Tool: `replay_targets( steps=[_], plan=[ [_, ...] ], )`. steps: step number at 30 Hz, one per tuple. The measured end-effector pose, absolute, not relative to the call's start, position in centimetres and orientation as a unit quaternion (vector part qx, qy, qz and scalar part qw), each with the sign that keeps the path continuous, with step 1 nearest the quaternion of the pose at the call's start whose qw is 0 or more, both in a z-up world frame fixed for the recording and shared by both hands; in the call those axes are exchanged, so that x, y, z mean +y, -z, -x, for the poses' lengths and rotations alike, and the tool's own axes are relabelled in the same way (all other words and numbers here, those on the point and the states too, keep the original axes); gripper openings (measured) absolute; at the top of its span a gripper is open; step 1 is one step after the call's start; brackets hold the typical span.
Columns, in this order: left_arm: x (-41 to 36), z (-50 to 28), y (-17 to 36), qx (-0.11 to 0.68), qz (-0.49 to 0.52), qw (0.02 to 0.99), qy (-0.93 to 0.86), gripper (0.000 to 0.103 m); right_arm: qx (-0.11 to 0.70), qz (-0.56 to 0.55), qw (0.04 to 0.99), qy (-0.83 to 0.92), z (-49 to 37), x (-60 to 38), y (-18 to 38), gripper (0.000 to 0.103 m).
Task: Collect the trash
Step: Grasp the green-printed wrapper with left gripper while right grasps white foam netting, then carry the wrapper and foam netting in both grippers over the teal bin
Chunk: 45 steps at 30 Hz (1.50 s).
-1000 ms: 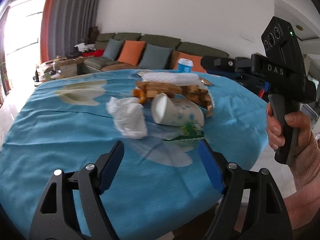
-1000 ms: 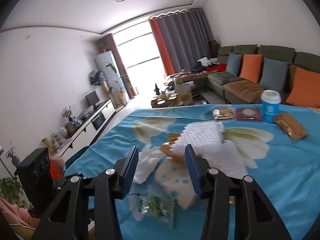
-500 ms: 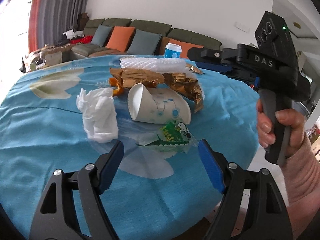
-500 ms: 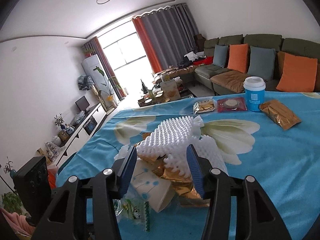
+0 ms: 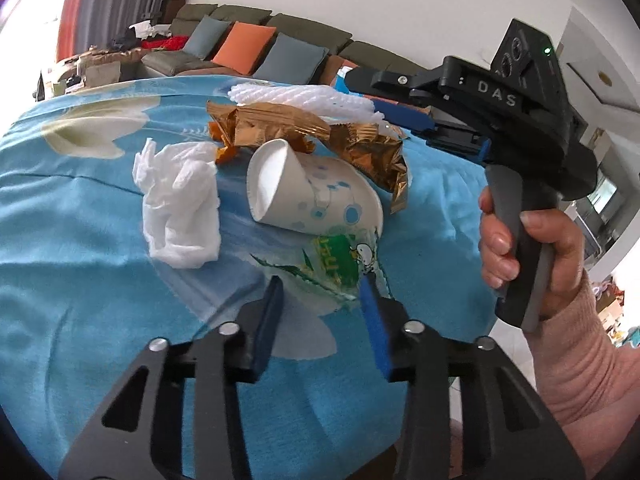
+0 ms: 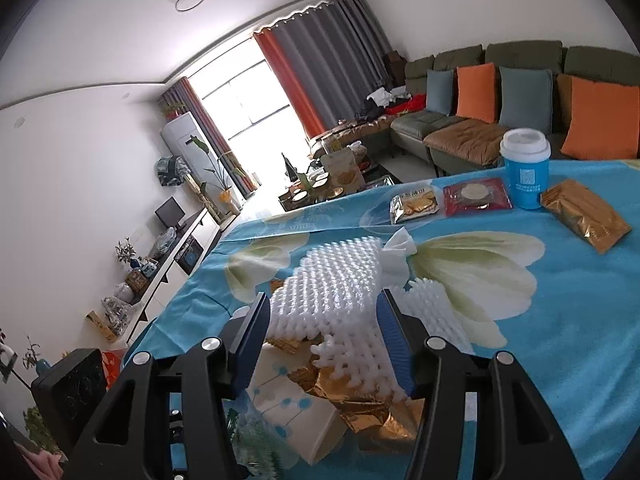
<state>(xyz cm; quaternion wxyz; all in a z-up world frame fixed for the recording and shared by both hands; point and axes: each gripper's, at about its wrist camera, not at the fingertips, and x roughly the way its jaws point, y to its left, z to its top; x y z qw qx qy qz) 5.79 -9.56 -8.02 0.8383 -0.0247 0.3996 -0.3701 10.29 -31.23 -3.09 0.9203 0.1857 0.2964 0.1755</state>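
Paper cup (image 5: 312,196) lies tipped, empty, among wrappers (image 5: 352,144).

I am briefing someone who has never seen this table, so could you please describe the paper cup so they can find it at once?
On the blue flowered tablecloth, look at the pile of trash near the edge. The paper cup lies on its side in the middle, between the crumpled white tissue and the gold foil wrapper. It alone is a white cone with blue dots.
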Motion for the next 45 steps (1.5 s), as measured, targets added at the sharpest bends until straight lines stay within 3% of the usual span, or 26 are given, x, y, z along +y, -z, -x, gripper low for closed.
replay_targets(
  steps=[1, 7, 14, 17, 45],
  plan=[
    [-9.4, -5.9, 8.1, 0.400, 0.027, 0.838, 0.370, 0.026, 0.300, -0.190, 0.919, -0.174, -10.6, -31.4, 3.3, 0.053],
    [-8.8, -5.8, 8.2, 0.399, 0.037, 0.837, 0.373, 0.025, 0.315, -0.216, 0.908, -0.172, -11.6, -32.1, 4.4, 0.052],
    [-7.8, -5.4, 7.6, 0.382, 0.038, 0.847, 0.368, 0.017, 0.314, -0.222, 0.904, -0.184, -11.7, -32.2, 4.6, 0.019],
    [-7.6, -5.4, 7.2, 0.374, 0.037, 0.851, 0.366, 0.017, 0.309, -0.224, 0.906, -0.186, -11.4, -32.3, 4.4, 0.013],
    [0.1, -4.0, 4.3, 0.326, 0.047, 0.898, 0.291, 0.015, 0.246, -0.199, 0.908, -0.274, -8.4, -27.1, 0.0, 0.011]
  ],
)
